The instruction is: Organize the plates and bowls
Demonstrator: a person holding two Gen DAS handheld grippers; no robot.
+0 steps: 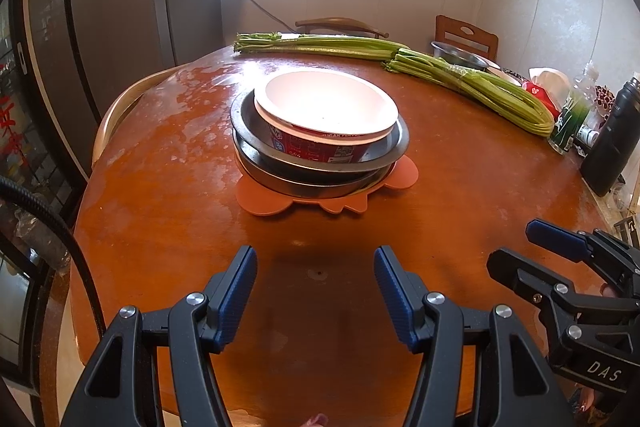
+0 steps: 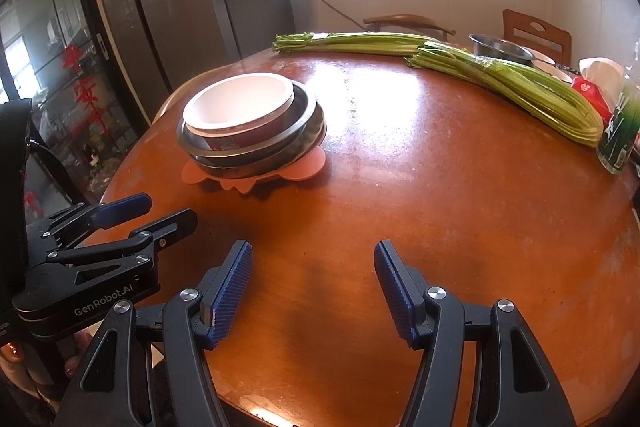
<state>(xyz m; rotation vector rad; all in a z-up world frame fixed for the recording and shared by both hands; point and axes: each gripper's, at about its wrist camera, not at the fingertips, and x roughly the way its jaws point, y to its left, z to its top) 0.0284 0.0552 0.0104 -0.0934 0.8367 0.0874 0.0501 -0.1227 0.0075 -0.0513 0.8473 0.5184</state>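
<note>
A stack stands mid-table: a red-and-white paper bowl [image 1: 326, 107] [image 2: 240, 107] sits in two nested steel plates [image 1: 320, 171] [image 2: 256, 155] on an orange plate with tabs [image 1: 264, 201] [image 2: 304, 167]. My left gripper [image 1: 316, 279] is open and empty, low over the table's near edge, well short of the stack. My right gripper [image 2: 314, 275] is open and empty, to the right of the left one; it also shows in the left wrist view [image 1: 516, 247]. The left gripper shows in the right wrist view [image 2: 168, 211].
Two bundles of green celery [image 1: 460, 79] [image 2: 512, 87] lie across the far side of the round wooden table [image 1: 460, 195]. A steel bowl [image 1: 460, 55] [image 2: 500, 49], a green bottle [image 1: 570, 123] [image 2: 622, 131], a black flask [image 1: 614, 143] and red packaging stand at the right. Chairs ring the table.
</note>
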